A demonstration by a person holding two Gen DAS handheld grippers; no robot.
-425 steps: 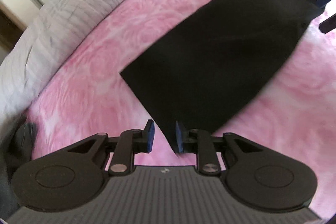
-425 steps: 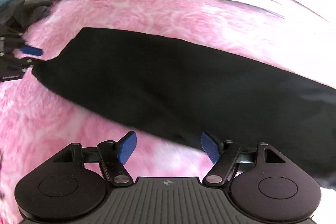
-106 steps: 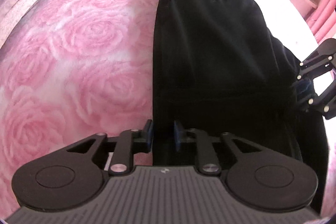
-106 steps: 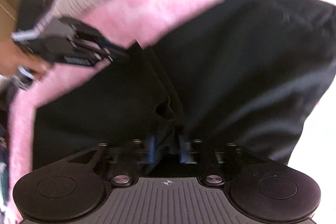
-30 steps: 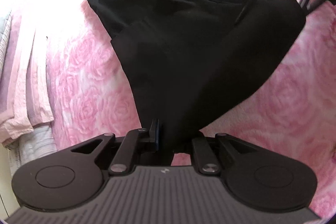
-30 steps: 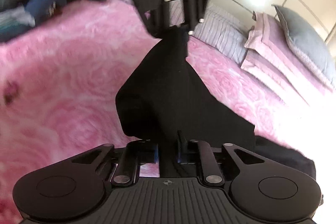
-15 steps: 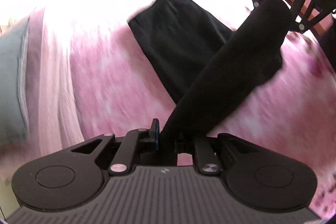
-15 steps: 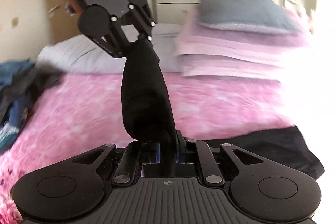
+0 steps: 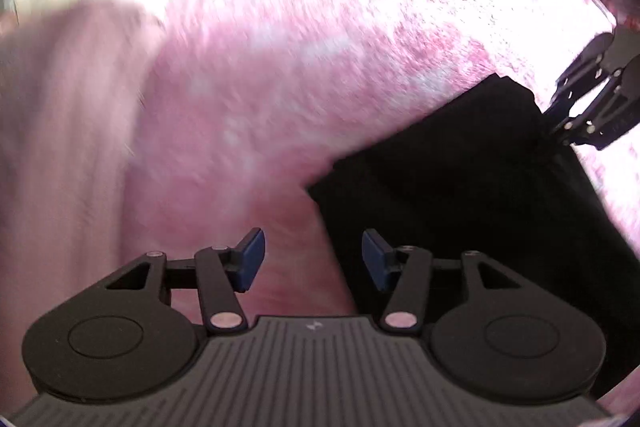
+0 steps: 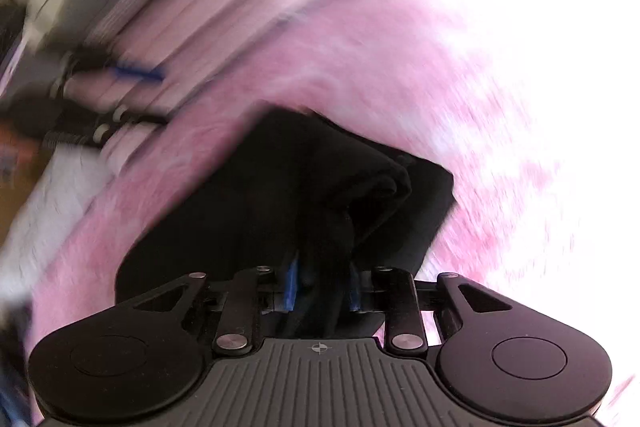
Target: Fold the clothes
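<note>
From the left wrist view, the left gripper (image 9: 313,259) has its jaws spread wide with nothing between them; its blue pads (image 9: 250,259) hang over the pink rose-patterned fleece bedspread (image 9: 280,75). The folded black fabric trousers (image 9: 472,195) lie on that bedspread ahead and to the right of the jaws, one corner reaching close to the right-hand pad. Beyond the trousers, at the far right, the right gripper (image 9: 554,125) meets the garment's far edge; its black linkage arms are plain, but from here the fingertips are hidden against the dark cloth. To the left of the jaws, a pale pink folded bedding stack (image 9: 60,131) shows as a blur.

From the right wrist view, the right gripper (image 10: 320,287) has its jaws clenched on a bunched fold of the black trousers (image 10: 320,195), the cloth filling the gap between the two blue pads (image 10: 292,285). The rest of the garment spreads just ahead of the jaws in rumpled layers on the pink bedspread (image 10: 400,67). Far to the left of the jaws, the left gripper (image 10: 138,95) appears blurred, fingers apart, clear of the trousers. Behind it, striped pink bedding (image 10: 208,7) streaks with motion.
</note>
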